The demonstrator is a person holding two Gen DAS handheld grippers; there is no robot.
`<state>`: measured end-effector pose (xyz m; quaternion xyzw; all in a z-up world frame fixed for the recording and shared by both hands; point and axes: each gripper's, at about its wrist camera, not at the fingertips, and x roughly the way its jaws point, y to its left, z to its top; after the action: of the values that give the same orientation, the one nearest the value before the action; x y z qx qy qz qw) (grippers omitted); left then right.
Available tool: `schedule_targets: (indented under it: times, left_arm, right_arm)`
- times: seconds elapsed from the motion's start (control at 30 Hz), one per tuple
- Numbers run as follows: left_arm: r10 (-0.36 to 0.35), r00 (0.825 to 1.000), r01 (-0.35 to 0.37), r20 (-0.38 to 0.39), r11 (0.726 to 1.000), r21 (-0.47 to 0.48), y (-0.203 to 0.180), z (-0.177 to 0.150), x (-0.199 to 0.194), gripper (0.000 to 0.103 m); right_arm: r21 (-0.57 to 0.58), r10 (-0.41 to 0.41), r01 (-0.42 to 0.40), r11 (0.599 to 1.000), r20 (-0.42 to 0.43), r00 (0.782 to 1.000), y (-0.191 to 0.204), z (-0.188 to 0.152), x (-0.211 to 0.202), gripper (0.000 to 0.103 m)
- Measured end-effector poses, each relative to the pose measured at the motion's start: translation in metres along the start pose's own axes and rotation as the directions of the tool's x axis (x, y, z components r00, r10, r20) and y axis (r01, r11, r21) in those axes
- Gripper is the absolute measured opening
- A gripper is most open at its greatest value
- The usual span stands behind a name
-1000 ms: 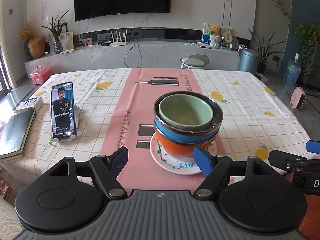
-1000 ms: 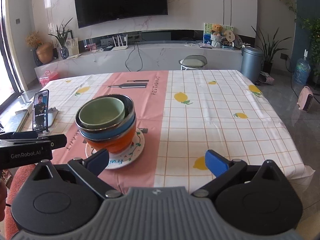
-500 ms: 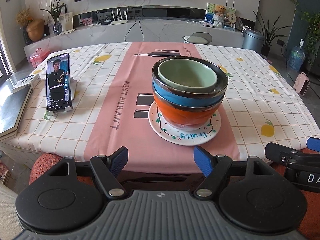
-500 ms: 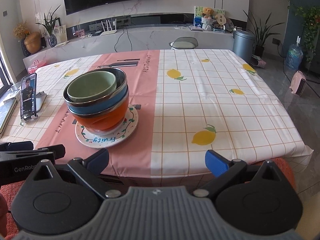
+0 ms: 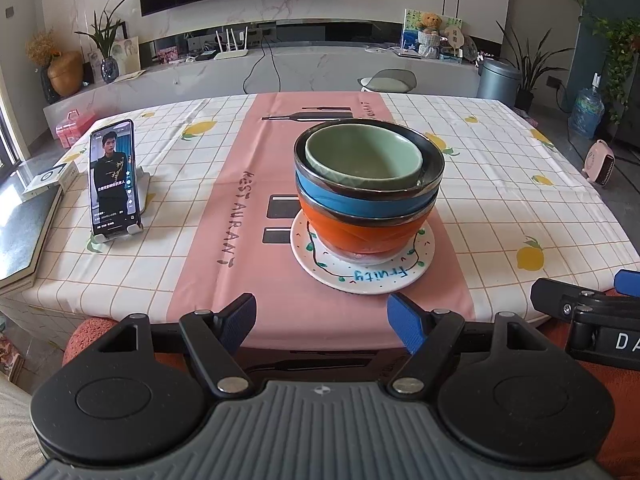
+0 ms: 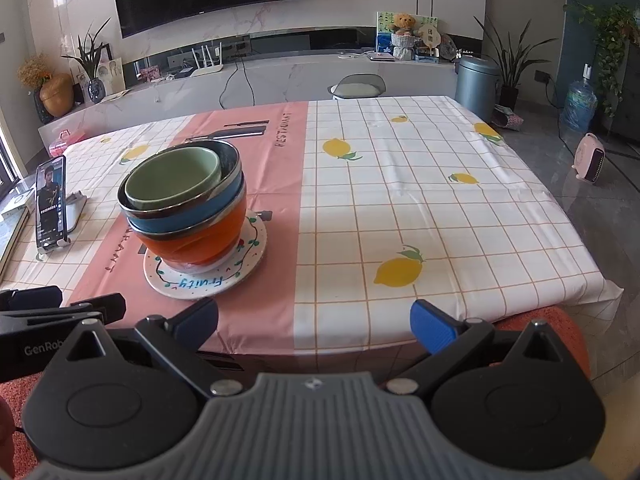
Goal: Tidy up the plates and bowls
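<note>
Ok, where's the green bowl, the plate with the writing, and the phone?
green bowl [image 5: 360, 156], left wrist view, on its inside bottom.
plate [image 5: 376, 276], left wrist view, on the front rim by the blue writing.
phone [image 5: 114, 178], left wrist view, on the middle of its lit screen.

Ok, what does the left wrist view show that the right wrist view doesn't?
Left wrist only: the left tongs, open and empty, with the stack straight ahead.

Right wrist only: the right tongs, open, the table's right corner and the floor beyond.

Both: green bowl in blue bowl in orange bowl on the plate, with the phone further left.
</note>
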<state>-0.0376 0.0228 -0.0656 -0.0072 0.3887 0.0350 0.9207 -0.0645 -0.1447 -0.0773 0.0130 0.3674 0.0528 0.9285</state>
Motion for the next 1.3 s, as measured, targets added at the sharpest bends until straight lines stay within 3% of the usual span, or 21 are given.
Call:
schedule_targets:
  times: [1.3]
  left_arm:
    - [-0.009,0.998,0.007,0.070,1.000,0.025,0.000,0.000,-0.012,0.088]
  right_arm:
    - [0.012,-0.015,0.014,1.000,0.021,1.000,0.001,-0.002,-0.007,0.100]
